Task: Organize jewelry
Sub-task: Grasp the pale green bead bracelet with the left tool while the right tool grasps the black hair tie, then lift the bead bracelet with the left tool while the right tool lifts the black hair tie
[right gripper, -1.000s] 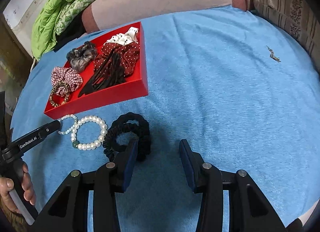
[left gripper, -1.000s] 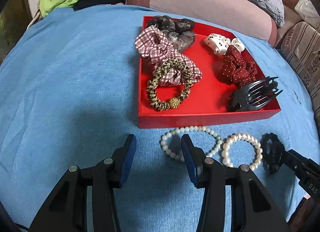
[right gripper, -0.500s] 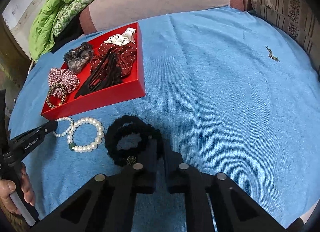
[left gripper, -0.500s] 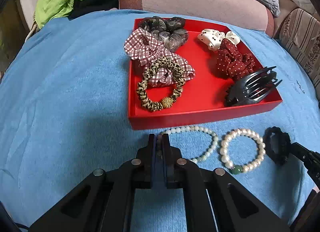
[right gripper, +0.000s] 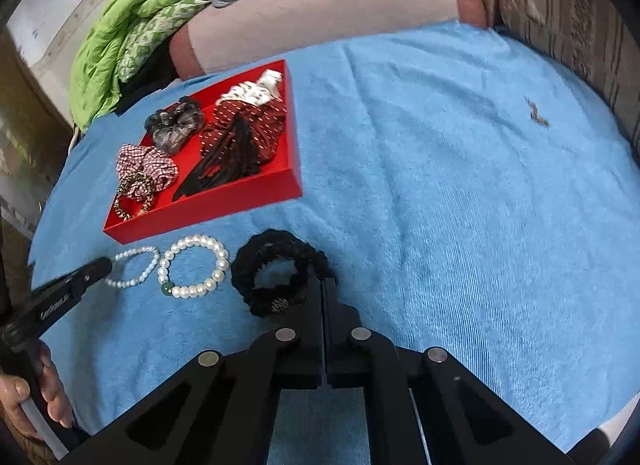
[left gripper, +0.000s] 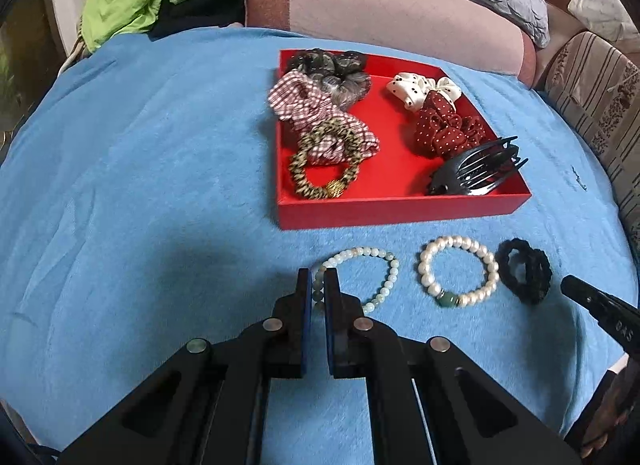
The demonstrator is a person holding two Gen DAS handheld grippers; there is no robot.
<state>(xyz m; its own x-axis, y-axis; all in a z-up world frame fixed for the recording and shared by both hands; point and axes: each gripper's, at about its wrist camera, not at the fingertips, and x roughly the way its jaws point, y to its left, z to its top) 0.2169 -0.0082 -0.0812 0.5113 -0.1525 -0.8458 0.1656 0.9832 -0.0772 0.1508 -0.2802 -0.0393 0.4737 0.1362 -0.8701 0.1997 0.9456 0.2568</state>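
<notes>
Red tray (left gripper: 400, 207): already holding scrunchies, clip.
Left tool (left gripper: 318, 285): clamping pale bracelet (left gripper: 384, 261).
Right tool (right gripper: 323, 289): clamping black tie (right gripper: 256, 261).
Pearls (left gripper: 480, 253): lying between tools.

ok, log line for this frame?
left gripper: shut on green bracelet | right gripper: shut on black scrunchie | tray: untouched

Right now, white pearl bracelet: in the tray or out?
Out. The white pearl bracelet lies on the blue cloth, apart from the red tray.

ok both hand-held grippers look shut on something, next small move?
Probably lift both: the left hand-held gripper pinches the pale green bead bracelet, the right hand-held gripper the black hair tie, and the red tray sits just beyond.
</notes>
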